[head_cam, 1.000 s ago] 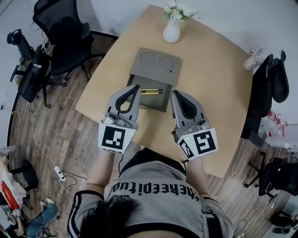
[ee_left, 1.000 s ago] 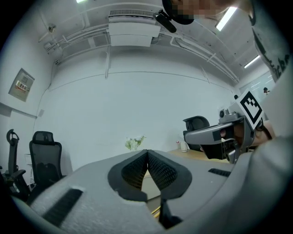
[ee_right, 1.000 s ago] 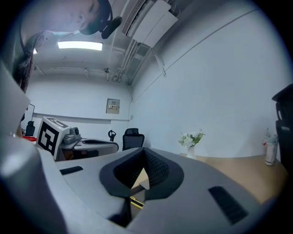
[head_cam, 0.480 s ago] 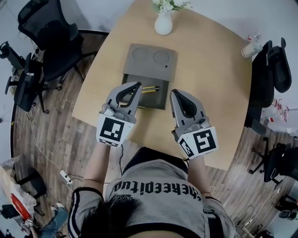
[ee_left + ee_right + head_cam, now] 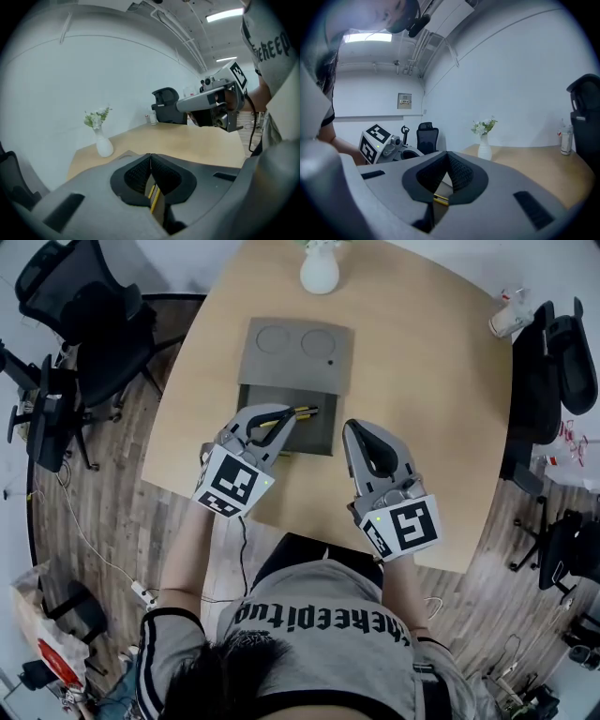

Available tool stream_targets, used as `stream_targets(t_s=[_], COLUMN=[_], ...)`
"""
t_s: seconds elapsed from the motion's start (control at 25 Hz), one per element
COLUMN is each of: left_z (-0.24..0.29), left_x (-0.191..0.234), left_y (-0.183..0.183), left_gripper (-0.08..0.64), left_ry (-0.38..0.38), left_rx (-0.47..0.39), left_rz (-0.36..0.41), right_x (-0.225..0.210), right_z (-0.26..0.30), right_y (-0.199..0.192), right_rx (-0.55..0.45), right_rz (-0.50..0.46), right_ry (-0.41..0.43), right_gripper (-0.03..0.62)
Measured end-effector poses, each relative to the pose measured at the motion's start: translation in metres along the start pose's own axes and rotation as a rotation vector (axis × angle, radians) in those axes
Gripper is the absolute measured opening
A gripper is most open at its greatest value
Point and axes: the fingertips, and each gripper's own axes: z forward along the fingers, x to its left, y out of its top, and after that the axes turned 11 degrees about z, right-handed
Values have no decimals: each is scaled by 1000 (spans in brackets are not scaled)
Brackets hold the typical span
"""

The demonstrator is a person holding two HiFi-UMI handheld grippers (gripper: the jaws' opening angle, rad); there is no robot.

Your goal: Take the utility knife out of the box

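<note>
A grey box (image 5: 319, 432) lies open on the wooden table (image 5: 422, 390), its lid (image 5: 295, 352) folded back toward the vase. A yellow-and-black utility knife (image 5: 302, 412) lies inside along the far side. My left gripper (image 5: 279, 414) is shut and empty. Its tips hang over the box's left part, right by the knife's near end. The knife (image 5: 152, 194) shows below the closed jaws of the left gripper (image 5: 150, 157). My right gripper (image 5: 354, 426) is shut and empty, just right of the box. The knife (image 5: 439, 199) also shows under the right gripper (image 5: 448, 154).
A white vase (image 5: 319, 273) with flowers stands at the table's far edge behind the box. A small bottle (image 5: 506, 315) sits at the right edge. Black office chairs stand left (image 5: 94, 315) and right (image 5: 553, 352) of the table. The person's body is at the near edge.
My left gripper has dropped and tipped forward over the box, its tips now by the knife. The right gripper has sunk slightly beside the box. The knife has not moved.
</note>
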Motion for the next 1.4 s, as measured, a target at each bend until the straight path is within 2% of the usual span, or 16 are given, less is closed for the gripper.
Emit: stream_targets(t_s=[0.12, 0.48, 0.88, 1.0, 1.4], left_z=[15, 46, 68, 71, 80], left_x=[-11, -22, -33, -38, -47], left_y=[-17, -59, -99, -109, -134], left_gripper=[18, 18, 23, 84, 160], left_ry=[-79, -248, -401, -449, -529], left_rx=[43, 124, 208, 237, 300], left_rz=[3, 43, 9, -9, 2], right_x=[-6, -15, -28, -30, -35], right_z=[0, -3, -9, -11, -14], right_y=[-4, -15, -21, -23, -26], right_rx=[7, 30, 49, 56, 65], right_rz=[13, 34, 43, 44, 47], right_ry=[-15, -50, -83, -89, -109], right_gripper=[6, 6, 6, 6, 6])
